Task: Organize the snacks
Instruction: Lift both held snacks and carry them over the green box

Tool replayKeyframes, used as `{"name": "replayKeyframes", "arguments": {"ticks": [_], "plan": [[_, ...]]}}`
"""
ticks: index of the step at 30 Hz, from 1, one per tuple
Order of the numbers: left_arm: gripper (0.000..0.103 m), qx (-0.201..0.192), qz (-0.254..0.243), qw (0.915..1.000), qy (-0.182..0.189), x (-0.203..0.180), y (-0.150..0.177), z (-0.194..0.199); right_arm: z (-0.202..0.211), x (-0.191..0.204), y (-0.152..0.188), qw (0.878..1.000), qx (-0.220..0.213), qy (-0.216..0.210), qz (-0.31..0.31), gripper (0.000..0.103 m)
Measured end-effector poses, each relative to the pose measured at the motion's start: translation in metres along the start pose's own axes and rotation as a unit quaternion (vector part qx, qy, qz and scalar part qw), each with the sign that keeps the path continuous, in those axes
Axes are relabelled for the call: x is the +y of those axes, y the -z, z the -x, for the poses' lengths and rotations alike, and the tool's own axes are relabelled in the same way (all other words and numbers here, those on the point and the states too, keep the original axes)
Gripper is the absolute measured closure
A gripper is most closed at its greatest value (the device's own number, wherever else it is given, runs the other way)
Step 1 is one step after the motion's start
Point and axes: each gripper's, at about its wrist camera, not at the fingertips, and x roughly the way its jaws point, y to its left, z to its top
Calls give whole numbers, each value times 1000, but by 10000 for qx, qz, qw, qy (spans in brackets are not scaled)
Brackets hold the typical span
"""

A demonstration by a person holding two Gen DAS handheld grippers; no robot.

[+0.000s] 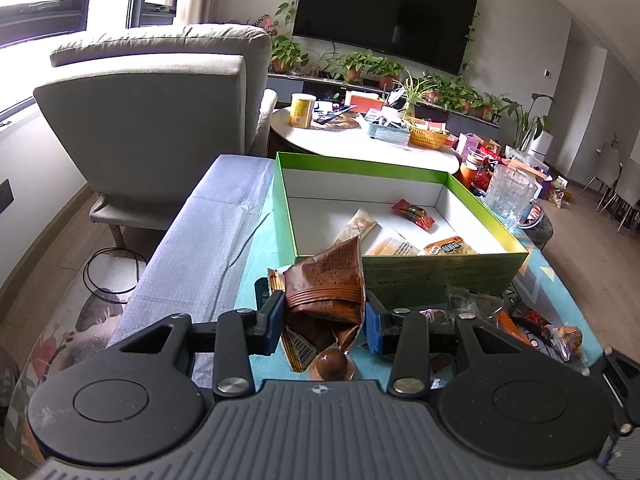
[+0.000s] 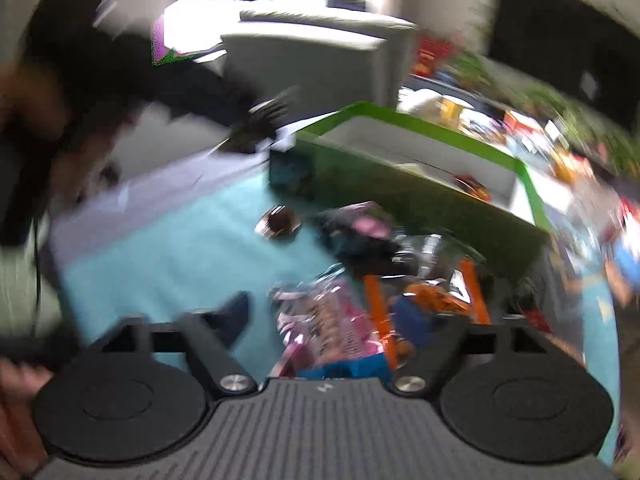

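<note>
The left gripper (image 1: 325, 316) is squeezing a crinkly brown snack bag (image 1: 326, 280), keeping it up just in front of the big green cardboard box (image 1: 408, 272) so it can go in. The right gripper (image 2: 320, 320) is standing wide apart over the pink packet (image 2: 332, 320), holding nothing.

Brown snack packet (image 1: 326, 280) upright, pinched before green box (image 1: 400, 276).

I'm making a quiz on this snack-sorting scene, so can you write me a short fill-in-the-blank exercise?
1. The left gripper is shut on a ____ snack packet.
2. The open box has ____ outer walls.
3. The box's inside is ____.
4. The cloth beneath the box is ____.

Missing words: brown; green; white; turquoise
</note>
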Motion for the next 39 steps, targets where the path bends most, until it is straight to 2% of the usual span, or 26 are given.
{"name": "replayKeyframes", "arguments": {"ticks": [2,4,10,17,22,29,33,34,35,39], "plan": [[66,-8,0,10000,1,0,0,1,-6,5,6,9983,-117,-17,578,42],[66,6,21,10000,-14,1,1,0,-13,2,5,9968,-39,-120,794,42],[66,73,35,10000,-47,3,2,-4,-33,-26,-11,9926,186,-1180,200,42],[66,103,108,9998,-106,8,2,-8,-55,-37,-9,9888,633,-1352,-71,43],[66,153,123,9998,-89,8,4,-10,-53,-45,-12,9908,602,-1186,-249,44],[66,110,85,9999,-43,6,2,-8,-30,-50,-14,9921,221,-1132,-500,45],[66,57,39,10000,-21,2,1,-5,-10,-53,-23,9918,-223,-1074,-659,45],[66,40,26,10000,-11,1,0,-5,2,-57,-30,9910,-491,-990,-753,45],[66,22,11,10000,-1,0,0,-4,2,-57,-30,9910,-491,-990,-753,45],[66,-41,-48,10000,31,-6,-5,-6,17,-69,-40,9872,-958,-724,-1045,45]]}}
